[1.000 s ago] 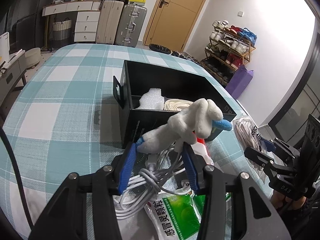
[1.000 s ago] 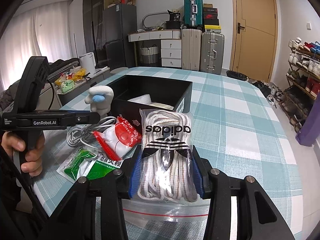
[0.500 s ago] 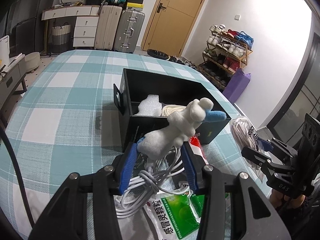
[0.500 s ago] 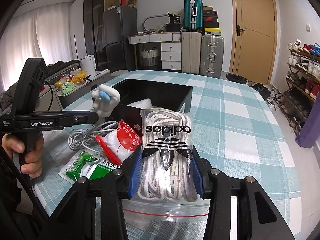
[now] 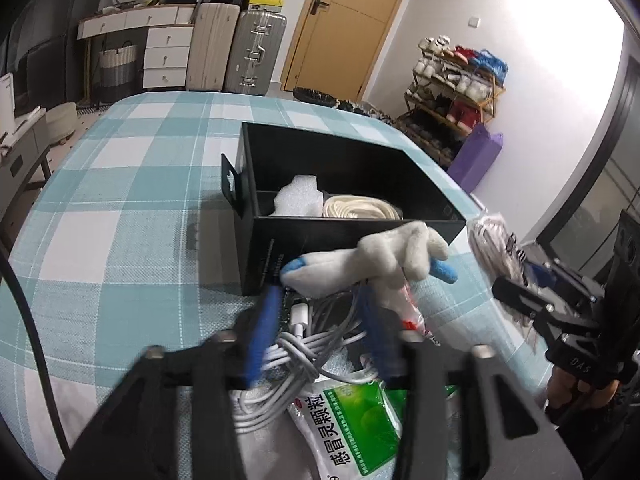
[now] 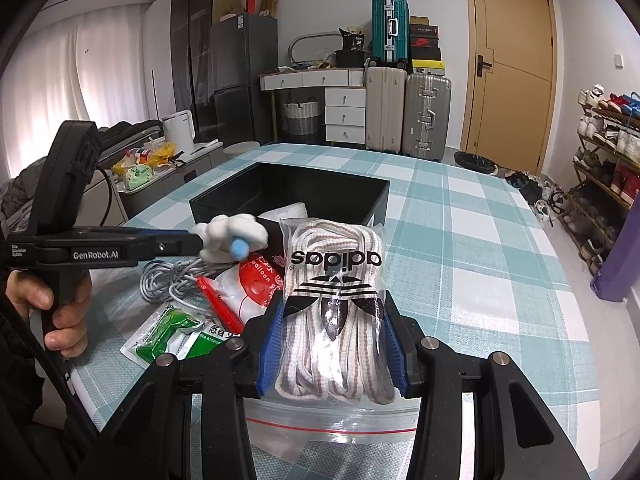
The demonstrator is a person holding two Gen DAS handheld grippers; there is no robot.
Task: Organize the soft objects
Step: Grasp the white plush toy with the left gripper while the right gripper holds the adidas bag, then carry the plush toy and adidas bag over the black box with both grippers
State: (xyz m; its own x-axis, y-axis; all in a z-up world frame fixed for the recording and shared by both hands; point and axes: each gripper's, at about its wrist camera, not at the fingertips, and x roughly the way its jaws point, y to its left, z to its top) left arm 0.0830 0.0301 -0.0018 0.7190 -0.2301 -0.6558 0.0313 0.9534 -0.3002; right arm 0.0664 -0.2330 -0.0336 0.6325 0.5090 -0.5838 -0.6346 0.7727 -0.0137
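Left gripper (image 5: 320,300) jaws opening, white plush toy (image 5: 372,256) (blue-tipped) lying across their tips near the black box (image 5: 348,232); right gripper (image 6: 332,344) jaws clamped on bagged laces (image 6: 334,300).

Left hand-held gripper (image 5: 320,304) opening; right (image 6: 332,344) clamped

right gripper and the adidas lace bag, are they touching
Touching. The right wrist view shows the right gripper with both blue pads pressed against the sides of the adidas lace bag, no gap on either side.
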